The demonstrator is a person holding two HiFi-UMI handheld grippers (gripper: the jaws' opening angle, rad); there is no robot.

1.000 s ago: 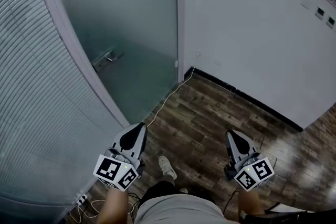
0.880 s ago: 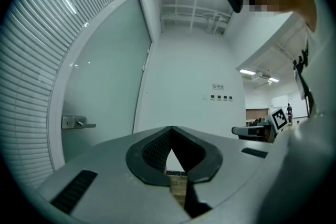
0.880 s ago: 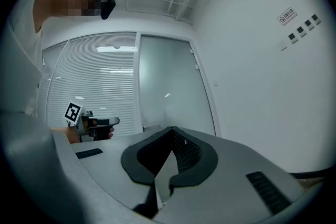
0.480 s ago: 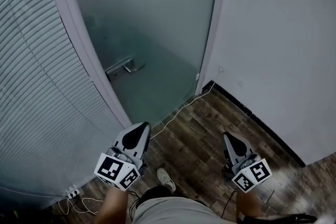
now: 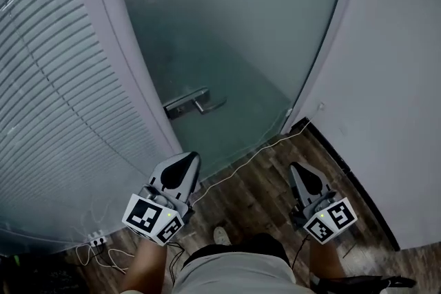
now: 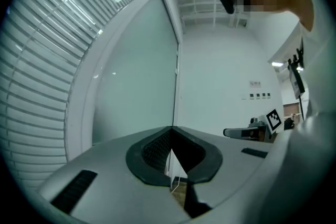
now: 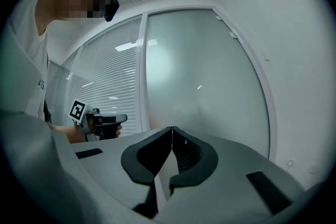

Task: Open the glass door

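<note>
Jaws on both units are closed tip to tip with nothing between them. I confirm this in the left gripper view and in the right gripper view.

1. I hold the left gripper point(image 5: 186, 160) and the right gripper point(image 5: 298, 169) side by side and well apart from each other. Both point towards the frosted glass door point(image 5: 234, 24).
2. The glass door sits in its white frame point(image 5: 114, 58). A slatted blind partition point(image 5: 48, 79) stands to its left and a plain white wall point(image 5: 400, 79) to its right.
3. The metal lever handle point(image 5: 187, 105) is mounted at the left edge of the door, just beside the frame post.
4. In the head view the left gripper lies below the handle and clear of it. Neither gripper touches the door or the handle.
5. A thin white cable point(image 5: 255, 156) runs across the dark wooden floor point(image 5: 262, 200), from the right bottom corner of the door towards the left gripper.
6. A white power strip point(image 5: 96, 242) lies on the floor at the foot of the partition, at the lower left of the head view.
</note>
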